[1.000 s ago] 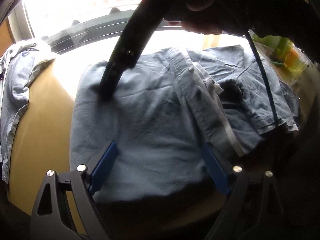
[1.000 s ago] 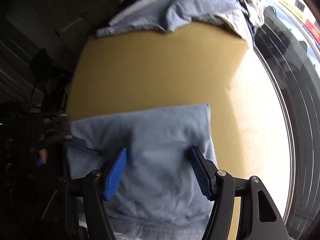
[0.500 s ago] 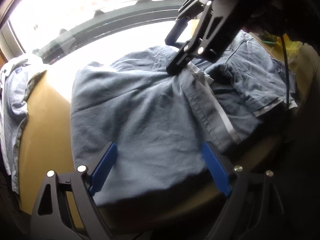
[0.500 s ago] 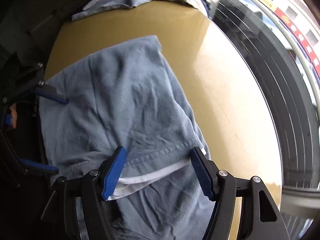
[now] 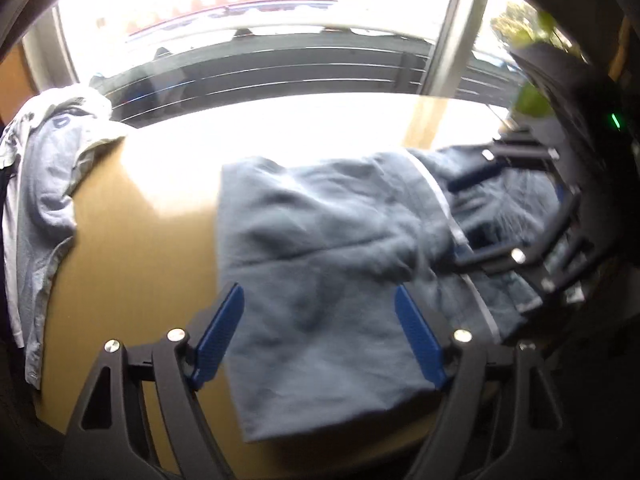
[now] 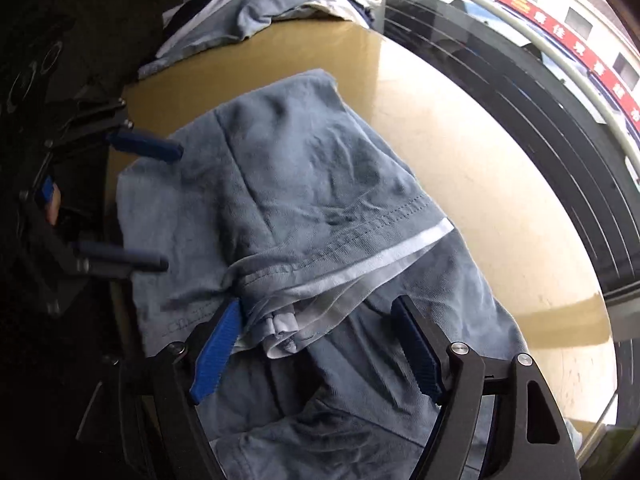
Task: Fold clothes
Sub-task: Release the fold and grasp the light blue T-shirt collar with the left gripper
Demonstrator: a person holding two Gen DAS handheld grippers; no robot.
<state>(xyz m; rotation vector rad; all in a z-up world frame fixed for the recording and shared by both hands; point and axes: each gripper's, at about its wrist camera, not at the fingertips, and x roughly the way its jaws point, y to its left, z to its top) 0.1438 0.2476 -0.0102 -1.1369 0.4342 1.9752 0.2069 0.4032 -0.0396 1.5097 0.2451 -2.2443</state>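
Note:
A blue-grey shirt (image 5: 332, 264) lies partly folded on the tan table (image 5: 132, 248), its hem with a white inner band (image 6: 384, 256) turned over on top. My left gripper (image 5: 320, 336) is open and hovers over the shirt's near edge; it also shows at the left of the right wrist view (image 6: 160, 208). My right gripper (image 6: 316, 348) is open just above the bunched hem and white band; it shows at the right of the left wrist view (image 5: 476, 220). Neither holds cloth.
A pile of other light blue and white clothes (image 5: 44, 184) lies at the table's far end, also in the right wrist view (image 6: 280, 4). A window with dark railing (image 6: 520, 92) runs along the table's far side. Green leaves (image 5: 532, 96) show at the right.
The right gripper has drawn back along the shirt from its far fold to the hem and white band. The left gripper has shifted left, so the shirt sits further right in its view.

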